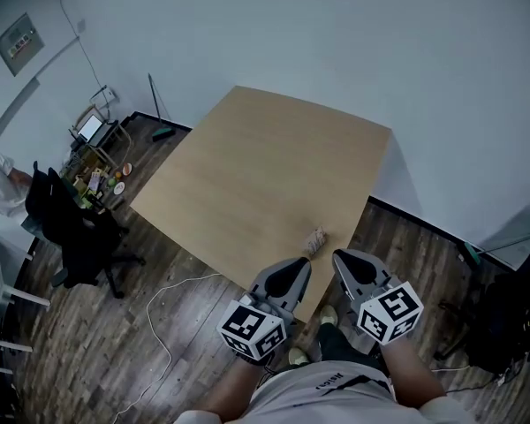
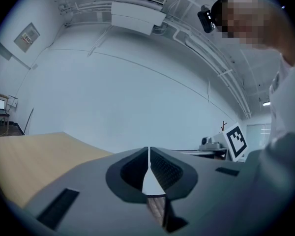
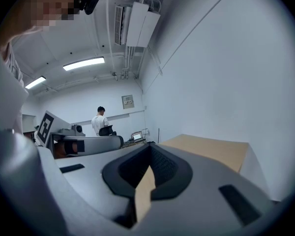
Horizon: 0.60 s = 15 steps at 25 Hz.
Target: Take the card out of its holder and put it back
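- Two grippers, both empty, held side by side over the near edge of the table (image 1: 265, 166)
- Left gripper (image 1: 300, 266): its own view shows the jaws pressed together at the tips with nothing between them; it points up and away, toward the wall
- Right gripper (image 1: 341, 260): jaws likewise closed on nothing in its own view; the table edge lies off to its right
- Card holder (image 1: 315, 241): a small tan thing on the table, close to the near edge, just ahead of both gripper tips and touched by neither; too small to tell the card from its holder
- Table: bare light wood apart from that one item
- Office chair (image 1: 81, 232): black, on the wood floor (image 1: 115, 343), well to the left of the table
- Cable (image 1: 163, 321): white, loose on the floor
- Laptop (image 1: 91, 129): on a stand by the far left wall
- Person (image 3: 99, 122): white shirt, at the far end of the room
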Tool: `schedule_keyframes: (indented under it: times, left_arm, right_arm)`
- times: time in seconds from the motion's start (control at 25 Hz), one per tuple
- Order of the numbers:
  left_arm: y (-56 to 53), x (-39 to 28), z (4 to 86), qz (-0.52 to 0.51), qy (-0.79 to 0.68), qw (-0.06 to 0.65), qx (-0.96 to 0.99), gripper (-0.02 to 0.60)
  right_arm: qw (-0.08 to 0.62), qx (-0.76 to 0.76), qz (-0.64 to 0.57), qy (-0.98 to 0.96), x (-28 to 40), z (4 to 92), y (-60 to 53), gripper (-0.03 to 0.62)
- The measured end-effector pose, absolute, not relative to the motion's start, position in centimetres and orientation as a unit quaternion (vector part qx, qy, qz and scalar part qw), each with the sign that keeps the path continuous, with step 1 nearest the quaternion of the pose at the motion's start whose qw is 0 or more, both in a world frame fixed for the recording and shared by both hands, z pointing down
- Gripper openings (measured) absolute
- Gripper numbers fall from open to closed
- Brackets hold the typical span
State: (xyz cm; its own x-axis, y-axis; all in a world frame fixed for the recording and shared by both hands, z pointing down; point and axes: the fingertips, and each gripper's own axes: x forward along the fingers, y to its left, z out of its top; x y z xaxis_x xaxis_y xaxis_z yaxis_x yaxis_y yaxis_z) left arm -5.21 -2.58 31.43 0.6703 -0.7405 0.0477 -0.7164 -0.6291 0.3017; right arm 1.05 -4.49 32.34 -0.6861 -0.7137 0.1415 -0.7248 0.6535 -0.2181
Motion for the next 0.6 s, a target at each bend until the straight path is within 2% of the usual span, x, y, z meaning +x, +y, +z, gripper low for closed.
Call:
schedule_keyframes:
  times: [0.6]
  left_arm:
    - [-0.8, -5.8, 32.0, -0.04, -0.415, 0.148, 0.897, 0.025]
  right_arm:
    - [0.028, 0.392, 0.12, -0.912, 0.9, 32.5, -2.6, 0.012]
